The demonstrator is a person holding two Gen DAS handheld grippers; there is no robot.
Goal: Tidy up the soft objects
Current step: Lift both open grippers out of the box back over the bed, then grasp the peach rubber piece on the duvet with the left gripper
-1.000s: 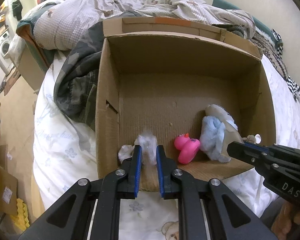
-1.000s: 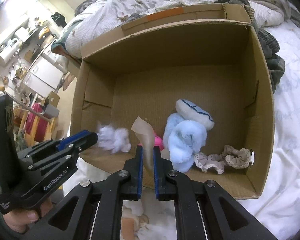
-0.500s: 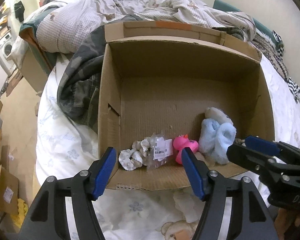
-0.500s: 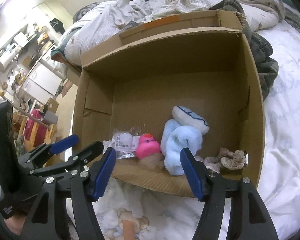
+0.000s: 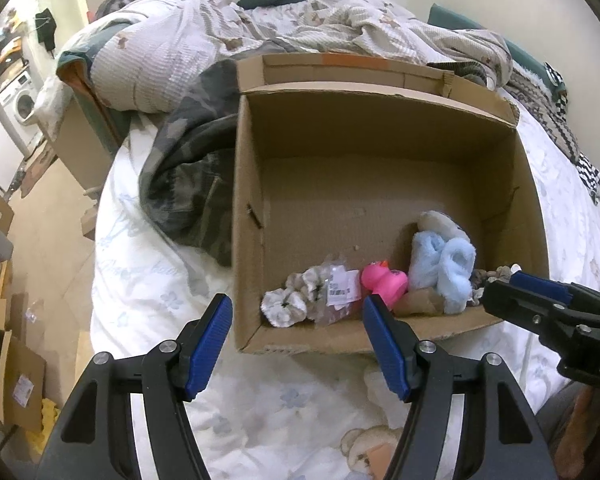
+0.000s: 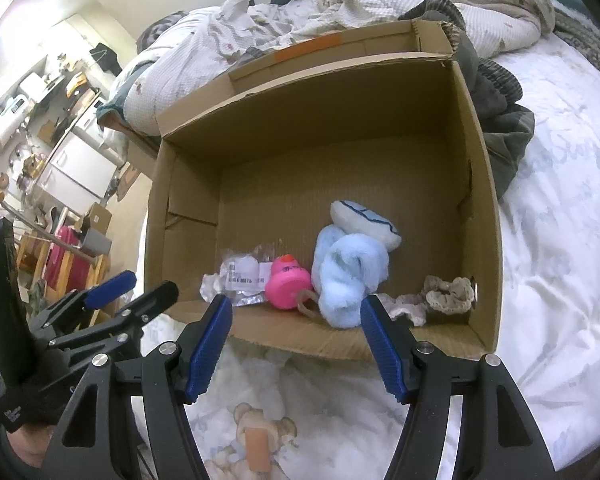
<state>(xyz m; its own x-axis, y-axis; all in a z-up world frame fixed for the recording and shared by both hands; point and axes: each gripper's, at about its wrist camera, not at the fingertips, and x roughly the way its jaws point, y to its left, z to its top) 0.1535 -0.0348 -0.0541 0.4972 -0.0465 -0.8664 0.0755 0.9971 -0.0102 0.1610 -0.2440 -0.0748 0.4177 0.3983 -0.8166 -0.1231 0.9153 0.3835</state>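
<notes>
Both grippers hover with fingers spread and empty over a cardboard box on a bed.

At lower frame, the left gripper [image 5: 298, 338] and right gripper [image 6: 296, 338] grip nothing; beyond, along the cardboard box's [image 5: 340, 128] near wall, lie a bagged scrunchie [image 5: 300, 296], pink duck [image 6: 287, 282], blue plush [image 6: 348, 276] and lace scrunchies [image 6: 446, 294].

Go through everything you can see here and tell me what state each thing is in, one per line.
Cardboard box: open, flaps up.
Left gripper: open, holding nothing.
Right gripper: open, holding nothing.
Pink duck: lying in the box.
Bagged scrunchie: in the box, released.
Blue fluffy socks: bundled in the box.
</notes>
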